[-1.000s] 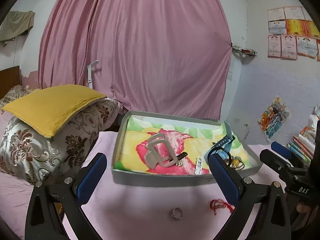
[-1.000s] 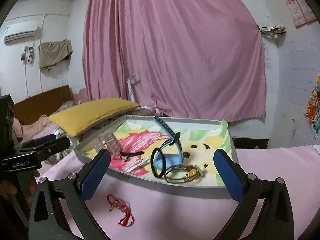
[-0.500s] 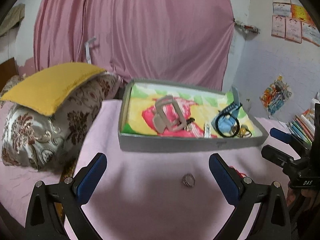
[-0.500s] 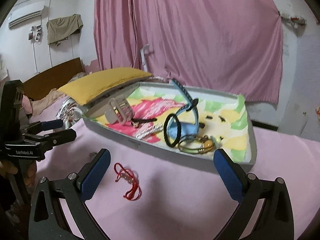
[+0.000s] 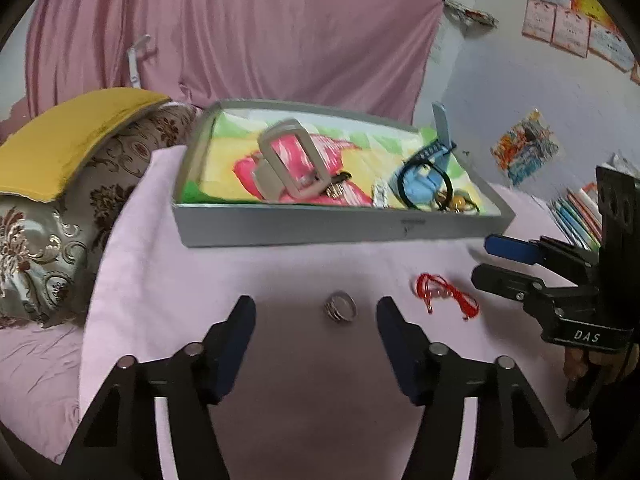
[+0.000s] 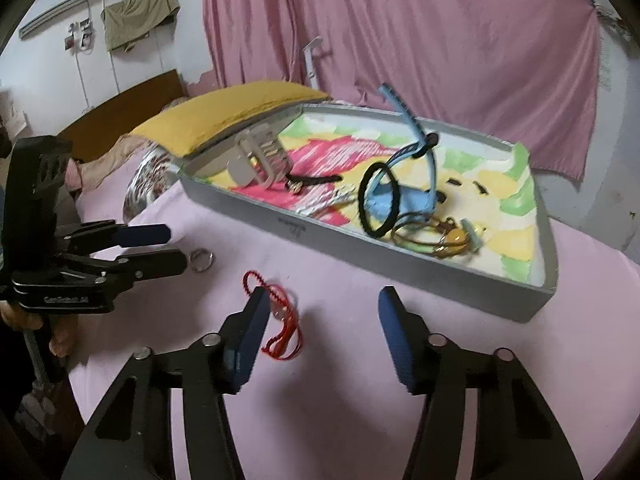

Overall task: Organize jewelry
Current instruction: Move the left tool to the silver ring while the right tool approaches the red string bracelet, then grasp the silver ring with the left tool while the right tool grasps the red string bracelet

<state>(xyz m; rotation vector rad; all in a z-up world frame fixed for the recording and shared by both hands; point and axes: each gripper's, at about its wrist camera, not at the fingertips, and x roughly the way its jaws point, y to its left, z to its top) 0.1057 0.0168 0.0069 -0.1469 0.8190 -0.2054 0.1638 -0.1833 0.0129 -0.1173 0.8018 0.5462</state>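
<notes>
Left gripper [image 5: 316, 310], pointing steeply down at the pink sheet [image 5: 248, 280], has just been narrowing its jaws and now stands about half open; the silver ring [image 5: 340, 307] lies flat on the sheet in the gap between the fingertips, and the pads do not touch it. Right gripper [image 6: 322, 300], likewise angled down, has also just been closing to about half width, with bare sheet between the pads; the red cord bracelet [image 6: 280, 326] lies on the sheet at its left finger, partly hidden behind that finger, and whether they touch cannot be told. In the left wrist view the cord lies just to the right of the ring, the two apart. Beyond both pieces stands the grey tray [image 5: 320, 230], a shallow box lined with a printed cloth of red, yellow and green. Inside it, from left to right in the left wrist view: a pale buckle-shaped piece [image 5: 288, 160] standing tilted, a blue strap [image 6: 412, 148] rising above the rim, a black loop [image 6: 378, 200] propped against it, and a yellow-beaded bracelet [image 6: 448, 238] near the front wall. A yellow cushion [image 5: 68, 140] sits on a patterned pillow [image 5: 60, 216] left of the tray; a pink curtain [image 5: 240, 28] hangs behind.
</notes>
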